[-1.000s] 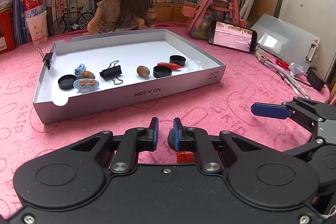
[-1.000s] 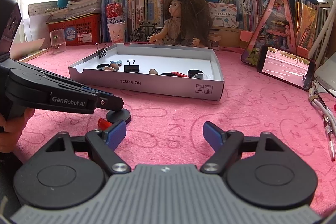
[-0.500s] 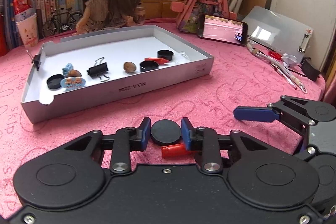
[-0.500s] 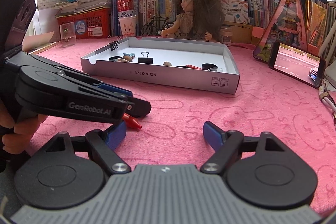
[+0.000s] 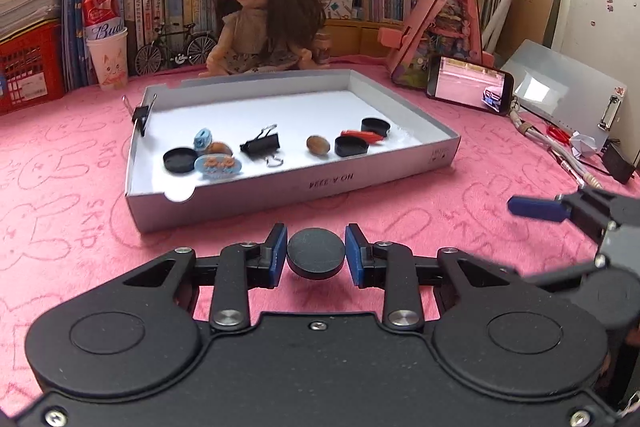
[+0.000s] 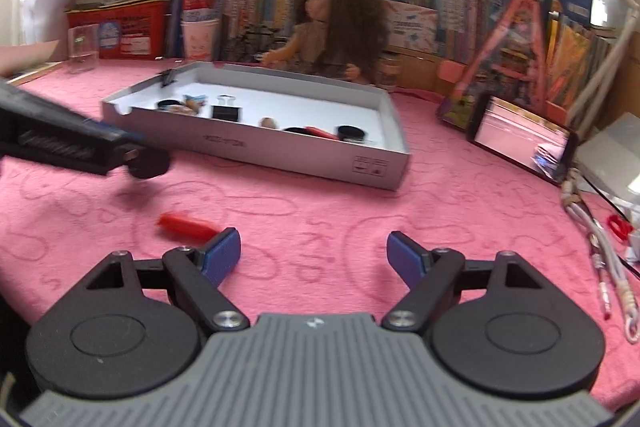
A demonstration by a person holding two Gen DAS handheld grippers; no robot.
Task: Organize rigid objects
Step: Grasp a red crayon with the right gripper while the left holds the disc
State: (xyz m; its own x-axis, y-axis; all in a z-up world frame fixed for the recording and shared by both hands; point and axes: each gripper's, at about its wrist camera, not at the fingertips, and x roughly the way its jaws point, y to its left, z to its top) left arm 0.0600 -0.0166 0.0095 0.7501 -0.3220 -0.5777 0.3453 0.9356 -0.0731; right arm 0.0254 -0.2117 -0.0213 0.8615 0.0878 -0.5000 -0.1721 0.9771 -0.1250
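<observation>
My left gripper point(image 5: 316, 247) is shut on a black round cap point(image 5: 316, 255), which sits flat between the blue pads and is lifted off the pink cloth. From the right wrist view the left gripper point(image 6: 138, 155) hangs at the left with the cap point(image 6: 151, 163) at its tip. In front of it lies the white cardboard tray point(image 5: 280, 189), which holds black caps, binder clips, nuts and a red piece. A loose red piece point(image 6: 186, 225) lies on the cloth just beyond the left finger of my right gripper point(image 6: 314, 255). The right gripper is open with nothing in it.
A doll point(image 5: 266, 15) sits behind the tray in front of a row of books. A phone point(image 5: 470, 89), a clipboard point(image 5: 568, 95) and cords point(image 6: 600, 251) lie at the right. A paper cup with a can point(image 5: 106, 59) and a red basket point(image 5: 28, 67) stand at the left.
My left gripper has closed on the black cap and lifted it off the cloth. The red piece beside it stays on the cloth. The right gripper has stayed open and turned a little.
</observation>
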